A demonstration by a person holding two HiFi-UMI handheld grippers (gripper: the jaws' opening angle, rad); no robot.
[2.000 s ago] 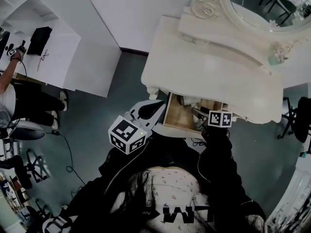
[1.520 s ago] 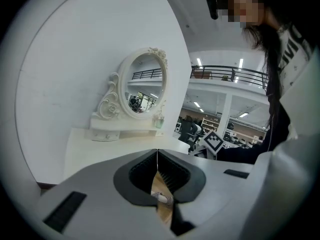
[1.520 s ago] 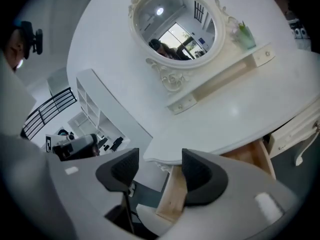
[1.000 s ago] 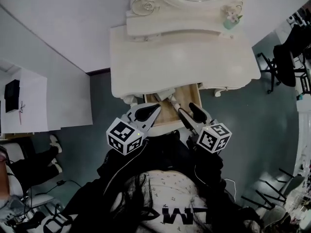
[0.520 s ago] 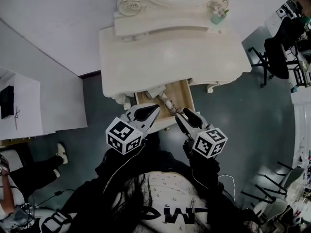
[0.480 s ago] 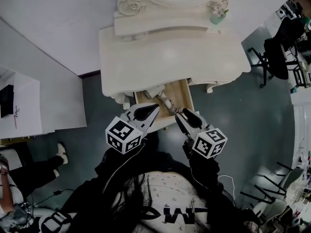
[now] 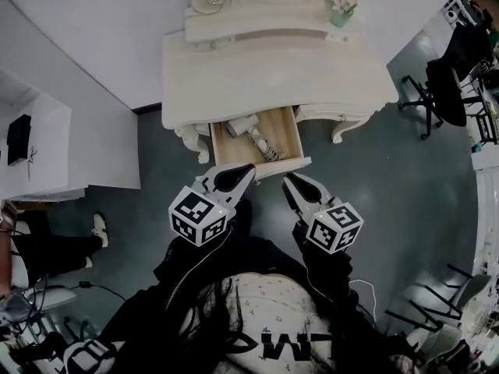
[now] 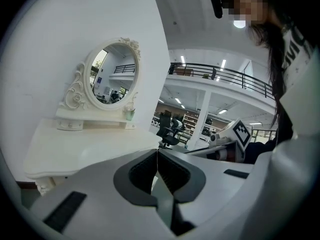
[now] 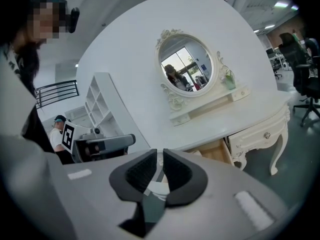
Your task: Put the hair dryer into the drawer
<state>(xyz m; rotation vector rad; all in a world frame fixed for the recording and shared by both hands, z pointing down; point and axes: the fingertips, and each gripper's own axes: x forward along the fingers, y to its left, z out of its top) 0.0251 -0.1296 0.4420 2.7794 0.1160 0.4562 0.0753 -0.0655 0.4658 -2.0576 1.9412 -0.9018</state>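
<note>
The white hair dryer [image 7: 243, 125] lies inside the open wooden drawer [image 7: 290, 136] of the dressing table [image 7: 273, 68], its coiled cord [image 7: 266, 148] beside it. Both grippers hang in front of the drawer, apart from it. My left gripper [image 7: 249, 167] [image 8: 157, 151] is shut with nothing in it, its tip just short of the drawer's front. My right gripper [image 7: 287, 178] [image 9: 160, 155] has just been closing. Its jaws now stand almost together with nothing between them.
An oval mirror [image 9: 186, 64] and a small green pot [image 7: 339, 10] stand at the back of the table. A black office chair [image 7: 448, 68] is at the right. White shelving [image 7: 39, 146] and a seated person [image 7: 31, 248] are at the left.
Both grippers have drawn back from the drawer towards me. The right gripper's jaws, wide apart a second ago, have come together empty. The drawer stays open with the dryer inside.
</note>
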